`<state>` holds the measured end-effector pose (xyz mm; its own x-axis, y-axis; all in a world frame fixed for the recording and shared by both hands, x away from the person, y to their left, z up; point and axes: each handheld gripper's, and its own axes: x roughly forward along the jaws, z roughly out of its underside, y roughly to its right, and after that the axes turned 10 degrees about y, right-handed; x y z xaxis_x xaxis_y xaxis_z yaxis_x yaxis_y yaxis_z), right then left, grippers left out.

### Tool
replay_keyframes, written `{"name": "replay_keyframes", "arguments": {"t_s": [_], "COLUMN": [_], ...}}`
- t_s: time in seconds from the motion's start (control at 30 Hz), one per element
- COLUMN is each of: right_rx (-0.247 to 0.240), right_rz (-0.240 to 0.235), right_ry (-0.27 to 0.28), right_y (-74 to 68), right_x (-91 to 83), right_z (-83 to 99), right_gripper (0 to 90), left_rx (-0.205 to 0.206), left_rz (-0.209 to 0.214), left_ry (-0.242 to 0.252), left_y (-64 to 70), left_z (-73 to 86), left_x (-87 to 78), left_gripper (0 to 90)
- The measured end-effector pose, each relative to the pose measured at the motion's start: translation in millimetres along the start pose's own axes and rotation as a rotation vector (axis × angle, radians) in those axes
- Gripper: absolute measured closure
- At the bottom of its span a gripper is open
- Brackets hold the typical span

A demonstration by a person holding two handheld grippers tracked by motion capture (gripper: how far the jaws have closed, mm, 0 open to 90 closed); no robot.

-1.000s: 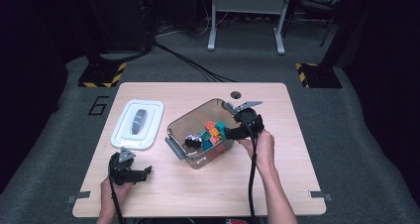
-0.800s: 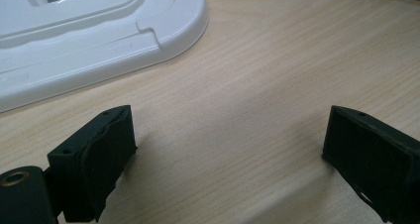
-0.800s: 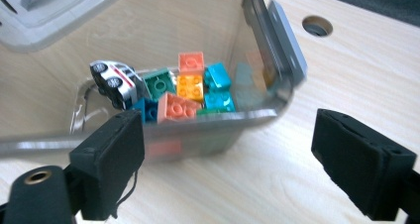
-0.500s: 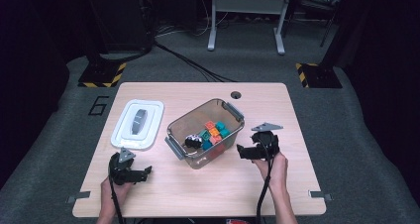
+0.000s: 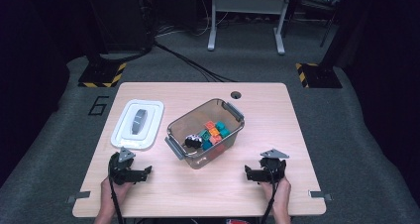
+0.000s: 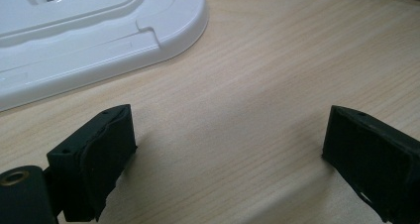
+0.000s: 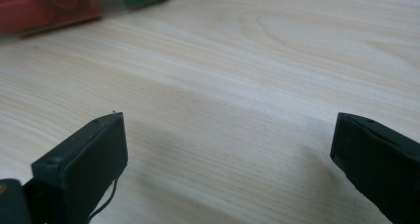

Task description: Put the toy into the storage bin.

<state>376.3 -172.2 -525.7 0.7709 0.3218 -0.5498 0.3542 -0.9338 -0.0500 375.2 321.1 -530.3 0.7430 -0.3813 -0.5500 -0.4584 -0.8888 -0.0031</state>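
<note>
Here left gripper [image 6: 228, 149] jaws wide, empty; right gripper [image 7: 228, 154] same.

I work in what looks like a lab or recording studio: dark surroundings, grey carpet floor [image 5: 346, 135], cables [image 5: 193, 65] trailing across it, hazard-striped bases [image 5: 101, 78] at far left and right, a metal stand [image 5: 245, 16] beyond my wooden surface [image 5: 277, 115].
</note>
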Motion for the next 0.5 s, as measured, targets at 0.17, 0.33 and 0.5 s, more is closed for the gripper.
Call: {"name": "replay_keyframes", "arguments": {"t_s": [0.17,0.33,0.5], "right_rx": [-0.012,-0.049,-0.041], "right_rz": [0.023,0.058,0.054], "right_ry": [-0.008,0.002,0.005], "right_y": [0.4,-3.7,-3.1], "right_x": [2.6,2.1,2.1], "right_z": [1.5,3.0,3.0], "right_gripper": [1.2,1.8,3.0], "left_rx": [-0.002,0.019,-0.023], "left_rz": [0.000,0.014,0.016], "left_ry": [-0.002,-0.042,-0.012], "left_y": [0.2,-2.8,-6.6], "left_z": [-0.2,-1.4,-7.2], "left_x": [-0.1,-0.4,-3.4], "left_gripper": [5.9,0.6,0.0]}}
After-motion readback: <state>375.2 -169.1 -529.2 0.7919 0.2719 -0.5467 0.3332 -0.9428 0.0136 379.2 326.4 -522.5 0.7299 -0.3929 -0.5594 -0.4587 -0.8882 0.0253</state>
